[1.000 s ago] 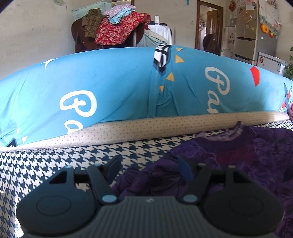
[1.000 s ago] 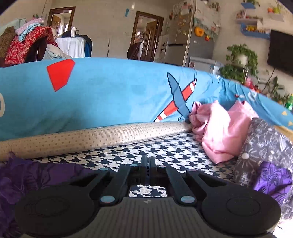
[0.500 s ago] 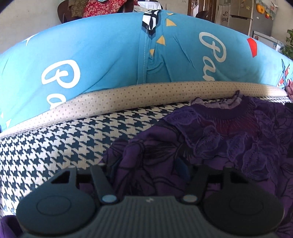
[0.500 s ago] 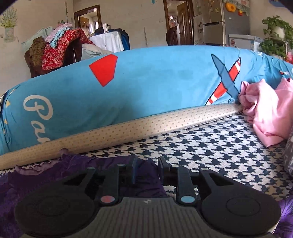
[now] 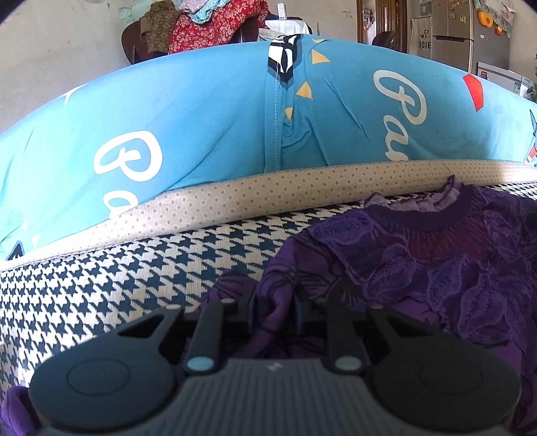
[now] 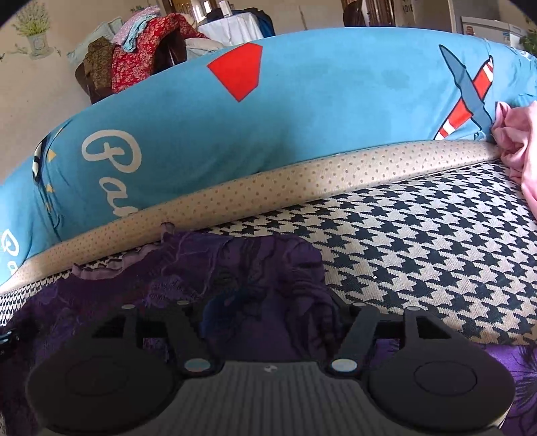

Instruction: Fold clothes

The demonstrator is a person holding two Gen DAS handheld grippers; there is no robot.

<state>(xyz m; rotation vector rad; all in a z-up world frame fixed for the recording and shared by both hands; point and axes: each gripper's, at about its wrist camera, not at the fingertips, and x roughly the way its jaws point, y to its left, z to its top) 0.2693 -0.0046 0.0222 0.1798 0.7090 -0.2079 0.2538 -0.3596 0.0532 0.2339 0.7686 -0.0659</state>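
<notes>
A purple garment with lace flowers [image 5: 436, 268] lies spread on the houndstooth sofa seat [image 5: 100, 285], its ruffled collar toward the backrest. My left gripper [image 5: 273, 302] is shut on a bunched fold at the garment's left edge. In the right wrist view the same purple garment [image 6: 188, 268] lies at the lower left. My right gripper [image 6: 268, 302] hangs over the garment's right edge. Its jaws are opening, with purple cloth bulging between them and not pinched.
A blue printed cushion cover [image 5: 218, 127] forms the sofa back above a beige dotted roll [image 5: 268, 187]. A pink garment [image 6: 520, 151] lies heaped at the right end of the seat. Clothes are piled on a chair [image 5: 201, 30] behind the sofa.
The left gripper sank onto the purple garment and closed on its edge. The right gripper, shut over bare seat before, swung left over the garment and spread its jaws.
</notes>
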